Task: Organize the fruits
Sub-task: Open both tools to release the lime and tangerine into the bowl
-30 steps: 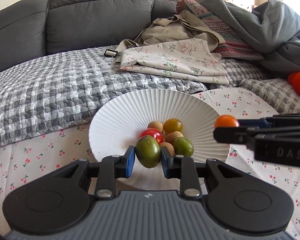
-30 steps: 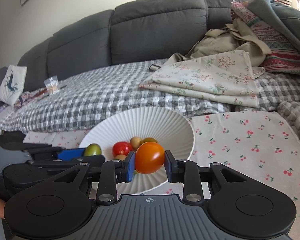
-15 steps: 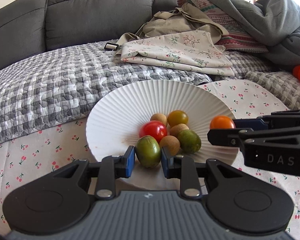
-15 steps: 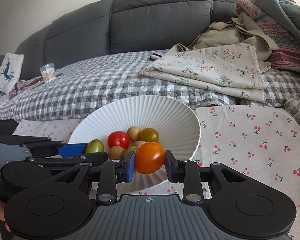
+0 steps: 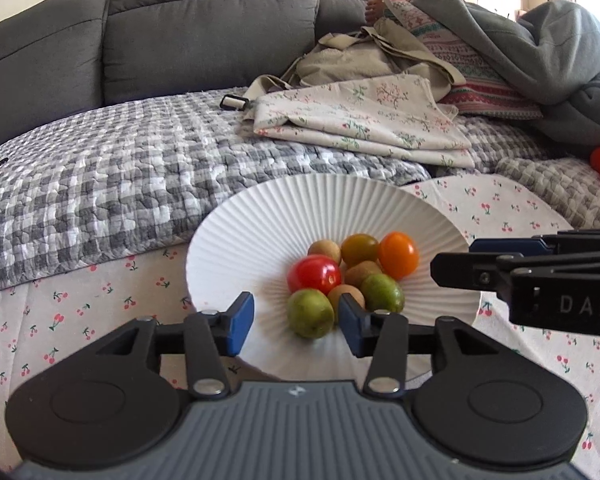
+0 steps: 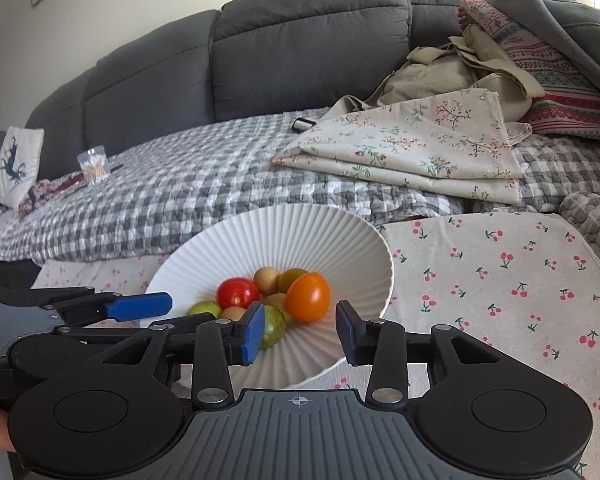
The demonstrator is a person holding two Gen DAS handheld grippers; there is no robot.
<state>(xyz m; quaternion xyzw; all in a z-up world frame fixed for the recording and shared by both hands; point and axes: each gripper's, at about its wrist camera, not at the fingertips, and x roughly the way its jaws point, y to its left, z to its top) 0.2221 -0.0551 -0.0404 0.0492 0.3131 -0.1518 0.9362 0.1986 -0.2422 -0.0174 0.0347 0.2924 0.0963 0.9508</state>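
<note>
A: Release on both sides. The left gripper [image 5: 296, 322] has just been opening, and the green tomato [image 5: 310, 313] sits loose between its pads in the white fluted bowl [image 5: 236, 248], lower centre of frame.

B: Likewise the right gripper [image 6: 296, 330]: jaws just parted, holding nothing, the orange tomato [image 6: 307, 297] resting on the pile. I'd back both straight out, so nothing rolls.

A: Only the right wrist view shows the clear cup [image 6: 93, 163] at upper left.

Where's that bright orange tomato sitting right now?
The orange tomato lies in the white ribbed bowl, on the right edge of the fruit pile beside the olive-brown tomato; in the right wrist view it sits just beyond the open right gripper.
</note>
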